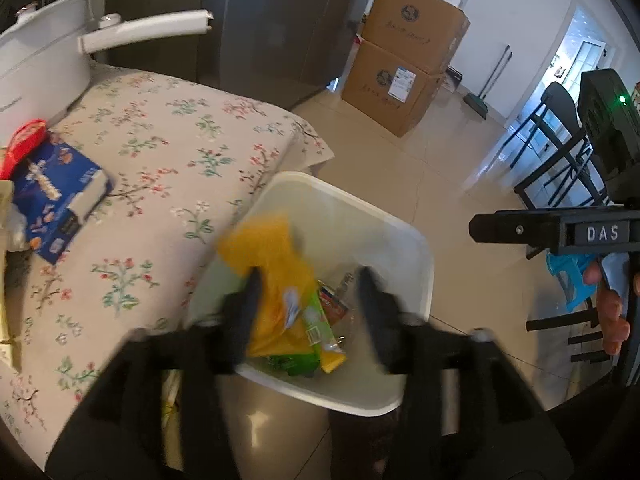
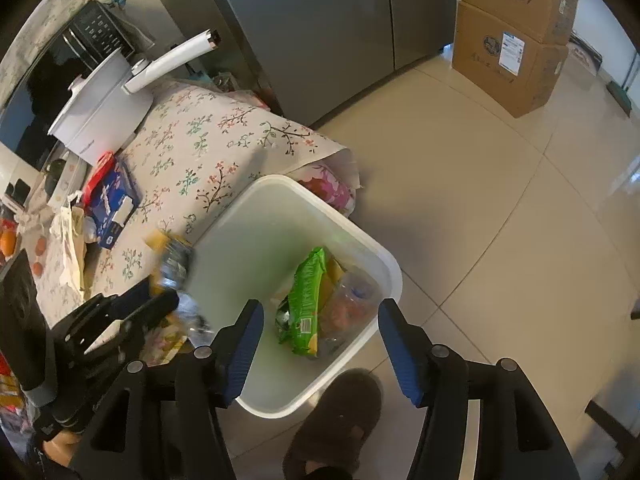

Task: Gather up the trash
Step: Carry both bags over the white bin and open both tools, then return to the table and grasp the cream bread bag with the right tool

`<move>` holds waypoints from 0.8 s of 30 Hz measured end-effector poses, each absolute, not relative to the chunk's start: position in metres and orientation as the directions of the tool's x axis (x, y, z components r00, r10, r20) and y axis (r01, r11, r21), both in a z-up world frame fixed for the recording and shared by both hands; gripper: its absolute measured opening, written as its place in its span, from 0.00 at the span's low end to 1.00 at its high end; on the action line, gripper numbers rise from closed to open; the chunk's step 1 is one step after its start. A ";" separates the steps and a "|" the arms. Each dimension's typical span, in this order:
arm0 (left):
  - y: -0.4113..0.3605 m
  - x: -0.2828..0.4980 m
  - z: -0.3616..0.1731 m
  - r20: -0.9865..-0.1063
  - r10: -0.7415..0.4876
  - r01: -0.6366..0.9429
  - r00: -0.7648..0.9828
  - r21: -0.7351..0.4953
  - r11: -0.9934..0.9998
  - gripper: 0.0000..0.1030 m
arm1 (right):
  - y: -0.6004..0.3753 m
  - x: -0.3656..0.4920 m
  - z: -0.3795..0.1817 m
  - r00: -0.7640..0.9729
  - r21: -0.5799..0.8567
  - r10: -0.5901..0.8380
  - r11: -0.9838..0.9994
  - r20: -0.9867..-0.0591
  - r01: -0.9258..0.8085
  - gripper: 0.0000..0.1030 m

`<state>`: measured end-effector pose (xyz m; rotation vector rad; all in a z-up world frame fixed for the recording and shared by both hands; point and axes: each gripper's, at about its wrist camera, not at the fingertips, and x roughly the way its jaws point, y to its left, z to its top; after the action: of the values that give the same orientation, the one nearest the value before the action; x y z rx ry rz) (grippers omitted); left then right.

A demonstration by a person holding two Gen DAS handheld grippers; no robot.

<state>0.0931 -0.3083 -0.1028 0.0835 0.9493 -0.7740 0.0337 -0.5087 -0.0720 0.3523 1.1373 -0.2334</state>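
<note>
From my left wrist camera, the yellow snack wrapper (image 1: 276, 280) lay straight ahead of the left hand-held gripper (image 1: 310, 312), above the open mouth of the white trash bin (image 1: 420, 240). Its long axis ran away from me, roughly in line with the fingers. The frame was smeared with motion blur, so I could not tell whether the wrapper was touching the left finger or already loose; it sat against that finger's inner side, well apart from the right one. The jaws stood wide apart, so I judged the wrapper was being let go into the bin rather than pinched.

From the right wrist view, a blurred wrapper (image 2: 172, 264) showed just beyond the other tool's fingers, over the near edge of the counter (image 2: 208, 140) beside the bin's rim. The bin stood on the tiled floor, tucked against the corner of the floral-clothed counter. Inside it I could see a green snack bag (image 2: 306, 300) and a crumpled clear plastic bottle (image 2: 352, 296) lying at the bottom.

The right hand-held gripper (image 2: 320, 340) hung directly over the bin (image 2: 280, 184), fingers spread wide and holding nothing. It was the freer of the two for the next pick. More clutter lay on the counter to the left: a blue tissue pack (image 2: 114, 204) and a pale plastic bag (image 2: 72, 240), both nearer the left tool.
</note>
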 end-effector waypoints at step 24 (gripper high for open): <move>-0.037 0.133 -0.072 -0.820 -0.214 0.247 0.531 -0.092 0.965 0.95 | -0.338 0.113 -0.067 0.423 0.039 -0.015 0.992 -0.906 0.120 0.76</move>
<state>0.1335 -0.0368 -0.0719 0.0372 0.9736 -0.2750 0.1127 -0.3377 -0.0665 0.1030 1.1317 -0.0848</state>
